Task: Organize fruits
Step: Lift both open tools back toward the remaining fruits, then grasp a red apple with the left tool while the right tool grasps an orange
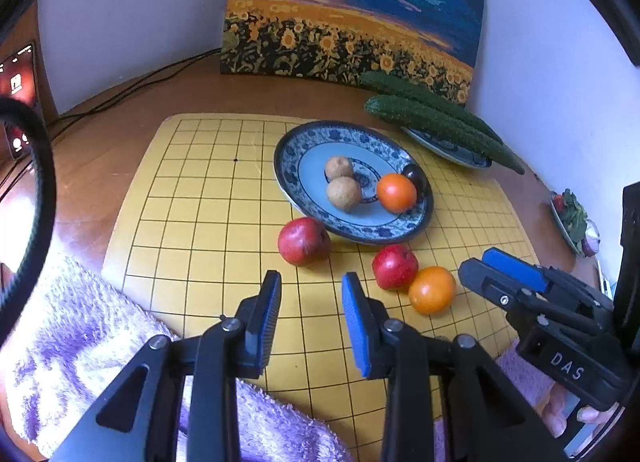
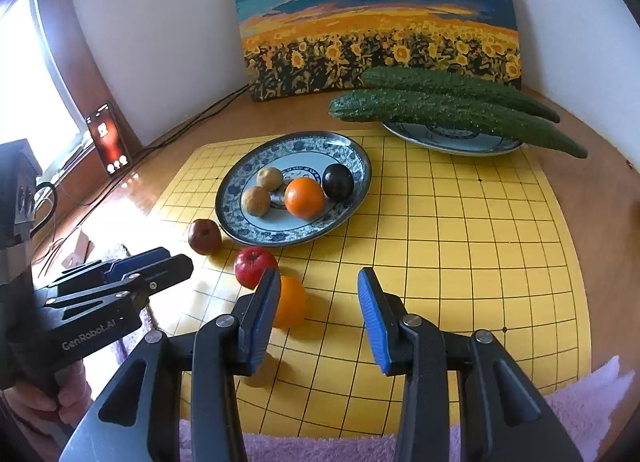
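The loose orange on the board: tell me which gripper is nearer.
Right. The right gripper sits just behind the loose orange; the left gripper hangs farther off to its left.

The near right of the yellow board (image 2: 460,262) lies bare — open ground for a gripper. On its near left, two apples (image 1: 304,240) (image 1: 395,266) and an orange (image 1: 432,289) crowd just before the fruit plate (image 1: 296,150), narrowing any low approach to its near rim. Far right, cucumbers (image 2: 452,112) overhang a second plate (image 2: 420,140) — blocking that corner.
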